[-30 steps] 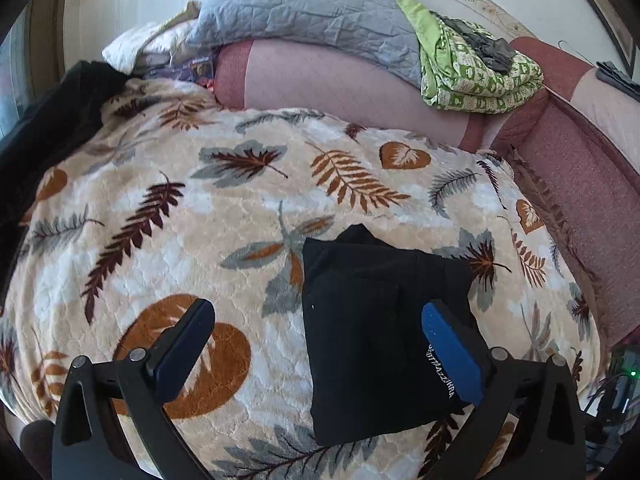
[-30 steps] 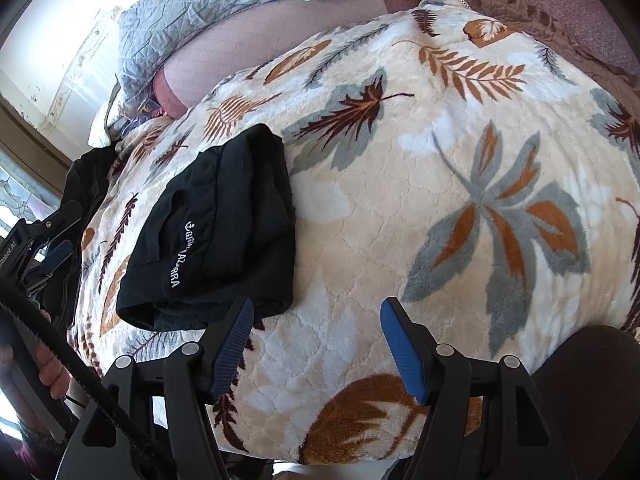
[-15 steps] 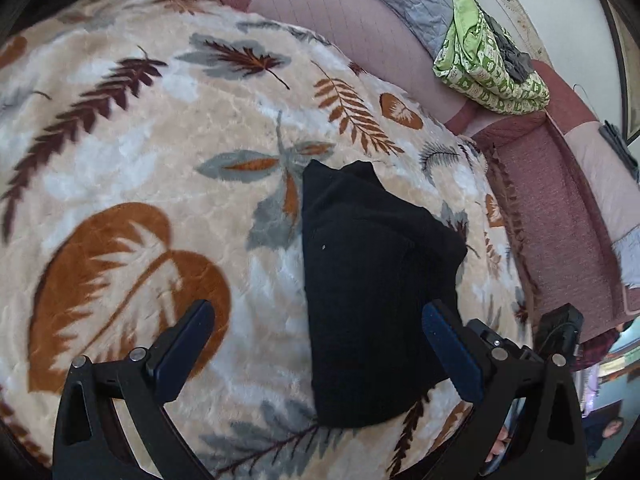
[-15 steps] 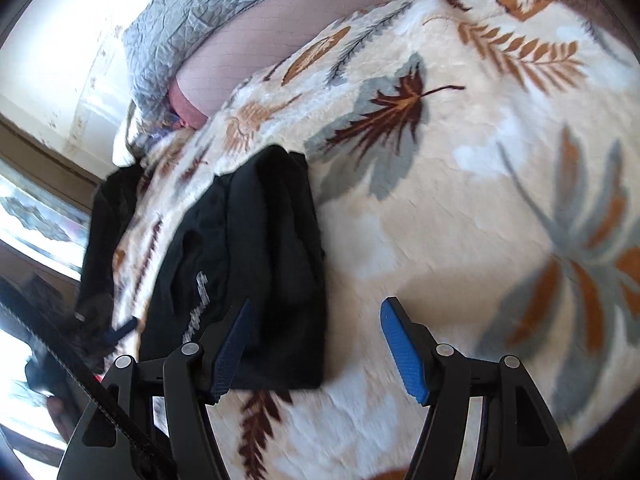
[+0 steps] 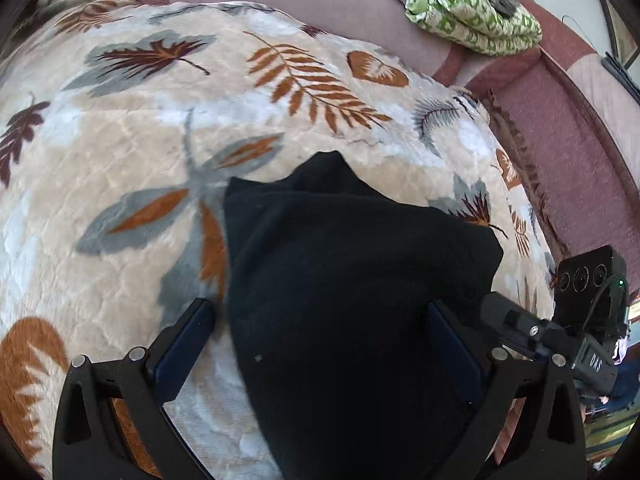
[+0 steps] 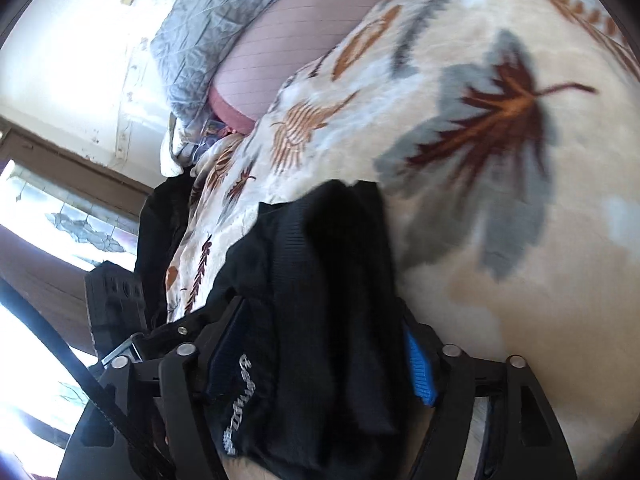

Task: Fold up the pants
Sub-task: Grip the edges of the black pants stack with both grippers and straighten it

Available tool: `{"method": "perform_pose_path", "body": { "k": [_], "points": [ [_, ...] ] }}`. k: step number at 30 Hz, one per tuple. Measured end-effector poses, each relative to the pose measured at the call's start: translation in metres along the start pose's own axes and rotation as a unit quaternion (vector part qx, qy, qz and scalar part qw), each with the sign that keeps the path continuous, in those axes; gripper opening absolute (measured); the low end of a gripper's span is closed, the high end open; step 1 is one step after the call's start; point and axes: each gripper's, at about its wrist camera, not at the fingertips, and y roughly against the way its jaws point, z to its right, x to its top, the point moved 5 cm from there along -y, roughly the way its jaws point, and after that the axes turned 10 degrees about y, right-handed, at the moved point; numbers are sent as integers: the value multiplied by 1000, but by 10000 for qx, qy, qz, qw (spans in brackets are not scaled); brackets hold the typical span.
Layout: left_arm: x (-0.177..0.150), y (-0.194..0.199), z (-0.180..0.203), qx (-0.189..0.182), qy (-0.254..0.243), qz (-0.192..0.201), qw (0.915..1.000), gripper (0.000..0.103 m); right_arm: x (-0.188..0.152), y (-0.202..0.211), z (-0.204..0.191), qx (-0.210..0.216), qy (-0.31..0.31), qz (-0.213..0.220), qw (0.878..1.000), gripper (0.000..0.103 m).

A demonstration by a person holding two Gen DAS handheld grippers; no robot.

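While pants (image 5: 340,300) lie folded on leaf blanket (image 5: 120,152), we straddle bundle with both grippers: left gripper (image 5: 320,356) jaws wide, nothing clamped; right gripper (image 6: 320,364) jaws just opening wider, fabric between, unpinched.

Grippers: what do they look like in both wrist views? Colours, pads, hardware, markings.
Left gripper: black plastic fingers with silver screws and dark navy pads. Right gripper: same black frame and silver screws, with bright blue ribbed pads. In the left view the right unit's black body carries three round lenses, a cable, a green light and white lettering.
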Motion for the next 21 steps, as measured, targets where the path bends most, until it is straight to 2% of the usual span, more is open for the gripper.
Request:
{"method": "perform_pose_path", "body": {
  "k": [2, 3, 4, 5, 8, 9, 13, 15, 18, 21],
  "points": [
    [-1, 4, 1, -146, 120, -47, 9998, 66, 0, -8, -8, 4, 99, -26, 9999, 77],
    [-2, 6, 0, -118, 160, -40, 9998, 63, -1, -10, -12, 25, 142, -66, 9999, 71],
    [-3, 9, 1, -150, 172, -20, 9997, 54, -2, -11, -14, 38, 170, -112, 9998, 65],
    [-5, 14, 1, -211, 161, 0, 9996, 50, -3, -11, -18, 113, 154, -179, 9997, 51],
    [-8, 28, 7, -168, 68, 148, 9997, 42, -2, -3, -23, 315, 41, -236, 9992, 34],
    [-8, 33, 11, -138, -18, 228, 9996, 41, 0, -1, -26, 381, 38, -235, 9990, 32],
    [2, 54, 25, 2, -194, 586, 9981, 38, 10, 3, -55, 359, 448, -214, 9981, 30],
    [18, 61, 23, -6, -150, 721, 9973, 38, 20, 1, -70, 352, 641, -181, 9972, 30],
    [50, 62, 14, -83, 80, 787, 9968, 38, 42, -5, -82, 369, 808, -114, 9960, 29],
    [88, 58, 10, 133, 26, 959, 9953, 38, 73, -21, -84, 351, 832, -28, 9959, 28]
  ]
}}
